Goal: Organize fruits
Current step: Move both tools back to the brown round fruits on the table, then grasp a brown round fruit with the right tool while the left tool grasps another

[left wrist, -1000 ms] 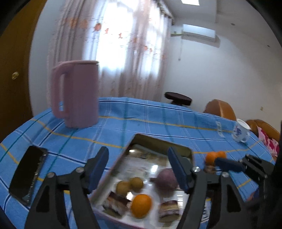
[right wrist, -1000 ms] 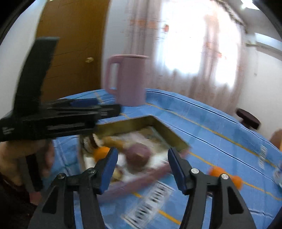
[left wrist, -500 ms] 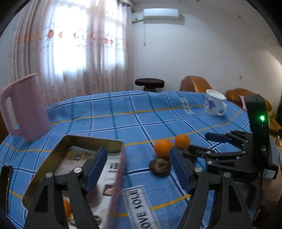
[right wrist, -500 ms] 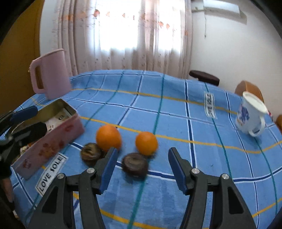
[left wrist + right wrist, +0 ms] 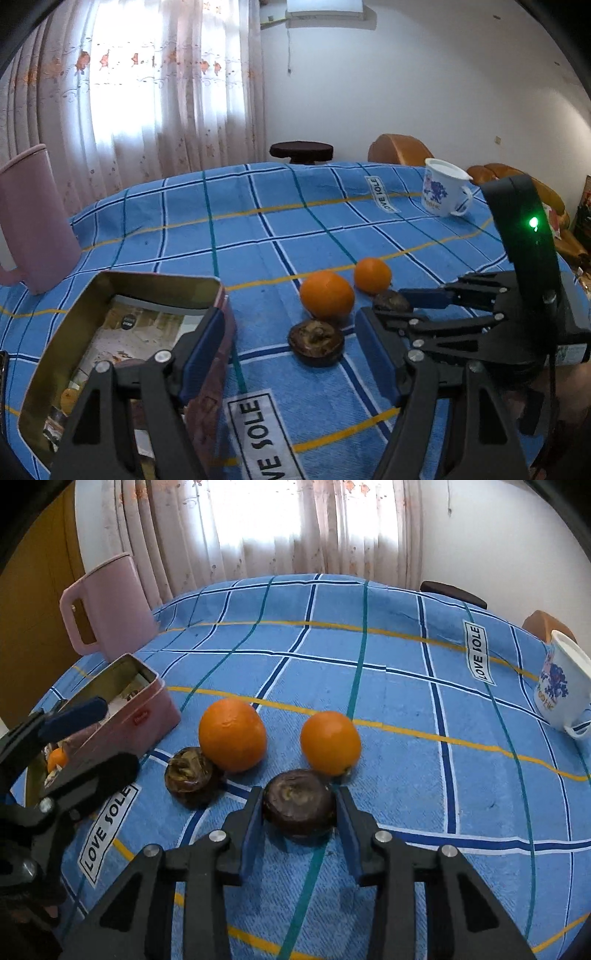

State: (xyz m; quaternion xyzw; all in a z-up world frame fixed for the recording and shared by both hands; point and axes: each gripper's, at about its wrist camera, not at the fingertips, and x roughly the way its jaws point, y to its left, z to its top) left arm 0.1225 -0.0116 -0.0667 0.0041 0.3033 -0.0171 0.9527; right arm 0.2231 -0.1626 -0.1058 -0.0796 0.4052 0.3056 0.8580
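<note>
Daylight enters through the curtained window beyond the far edge of the bench; the panes are blown out to white in both views. The room is bright and evenly lit. Soft, short shadows lie under the fruit on the near side, toward the cameras. A green indicator lamp glows with slight bloom. Strong fisheye bending curves the cloth's grid lines; black vignette fills all corners. Both frames are sharp, with no motion blur. Mild sheen shows inside the tin.
</note>
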